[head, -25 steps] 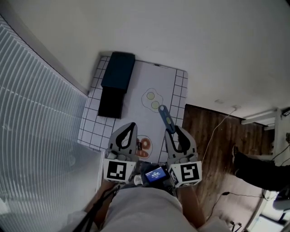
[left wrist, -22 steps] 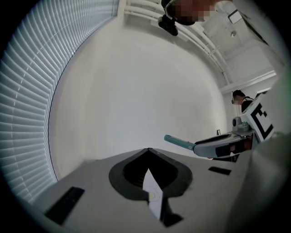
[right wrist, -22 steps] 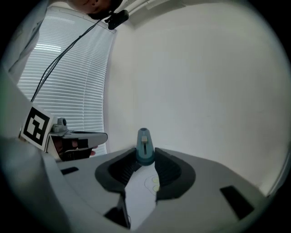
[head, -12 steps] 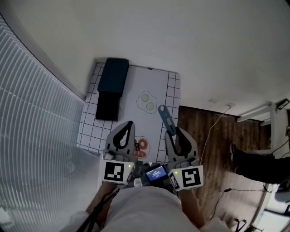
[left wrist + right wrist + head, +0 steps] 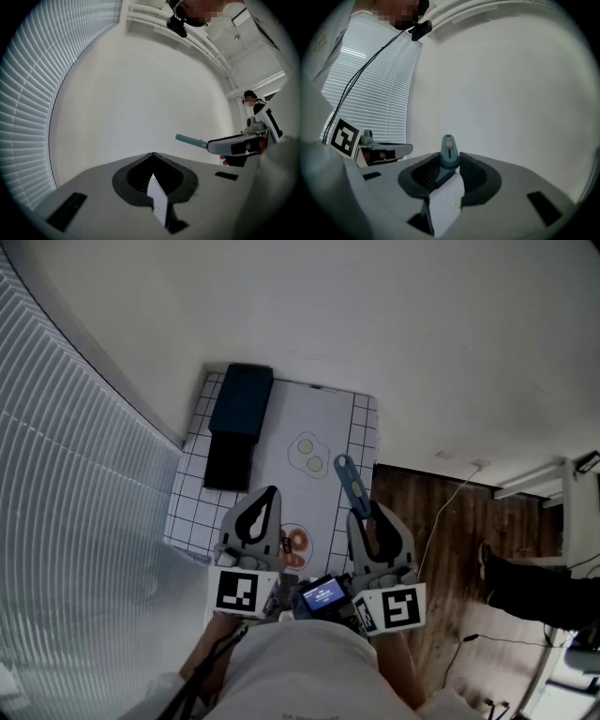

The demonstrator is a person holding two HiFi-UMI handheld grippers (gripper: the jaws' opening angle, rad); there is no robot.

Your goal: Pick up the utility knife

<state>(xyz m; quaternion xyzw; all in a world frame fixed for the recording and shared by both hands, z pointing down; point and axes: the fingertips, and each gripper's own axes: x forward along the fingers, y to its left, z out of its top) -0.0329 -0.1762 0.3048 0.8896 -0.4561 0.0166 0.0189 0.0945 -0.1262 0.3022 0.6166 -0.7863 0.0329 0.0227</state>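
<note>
utility knife [image 5: 349, 486] held in your right gripper [image 5: 367, 514]
jaws clamped on its teal body, off the table [image 5: 190, 501]; your left gripper [image 5: 268, 492] has its jaws closed together.

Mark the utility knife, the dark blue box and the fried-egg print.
utility knife [image 5: 351, 486], head view, middle of its blue handle.
dark blue box [image 5: 242, 399], head view, centre of its top face.
fried-egg print [image 5: 311, 453], head view, the white between the two yolks.
</note>
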